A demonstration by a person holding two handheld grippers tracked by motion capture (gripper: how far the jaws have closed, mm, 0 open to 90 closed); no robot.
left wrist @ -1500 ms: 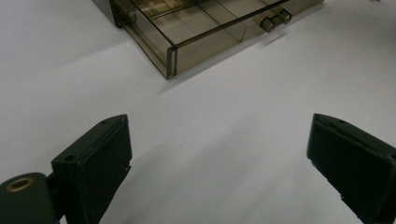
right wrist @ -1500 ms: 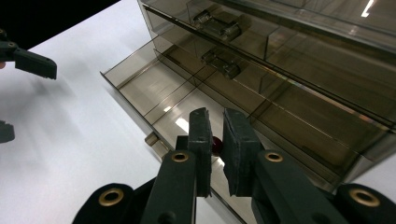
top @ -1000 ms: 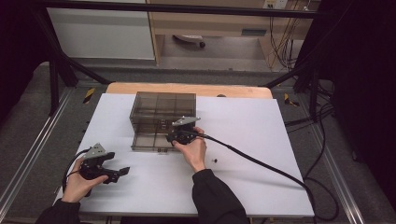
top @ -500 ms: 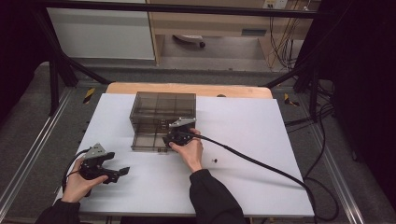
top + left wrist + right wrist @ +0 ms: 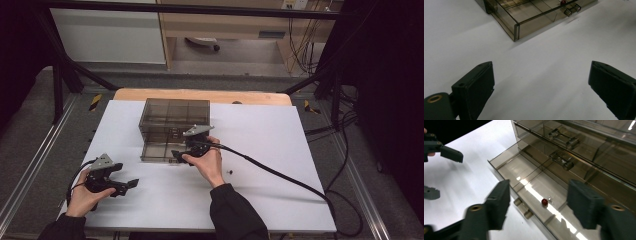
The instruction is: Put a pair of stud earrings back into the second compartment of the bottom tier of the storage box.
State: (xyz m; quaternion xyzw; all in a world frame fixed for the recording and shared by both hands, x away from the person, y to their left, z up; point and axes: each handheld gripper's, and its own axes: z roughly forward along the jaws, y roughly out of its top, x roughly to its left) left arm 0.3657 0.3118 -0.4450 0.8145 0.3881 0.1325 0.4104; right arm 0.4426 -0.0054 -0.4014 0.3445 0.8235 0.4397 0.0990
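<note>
A smoky clear drawer cabinet (image 5: 175, 116) stands mid-table with its bottom drawer (image 5: 156, 151) (image 5: 524, 173) pulled out. Inside that drawer lies a small red bead (image 5: 544, 201), beside a tiny clear piece. My right gripper (image 5: 178, 154) (image 5: 539, 192) hovers open over the drawer's front edge, its jaws either side of the bead and above the drawer handle (image 5: 522, 208). At the table's near left, my left gripper (image 5: 127, 185) (image 5: 541, 70) is open and holds nothing. It faces the drawer's corner (image 5: 517, 30) from a distance.
The white table (image 5: 280, 140) has bare room to the right and front. A tiny dark speck (image 5: 230, 171) lies right of the right hand. The right gripper's black cable (image 5: 280, 172) trails across the table to the right edge. Two shut upper drawers (image 5: 564, 147) sit above the open one.
The right gripper has shifted slightly left and nearer along the open drawer's front. The left gripper has stayed put.
</note>
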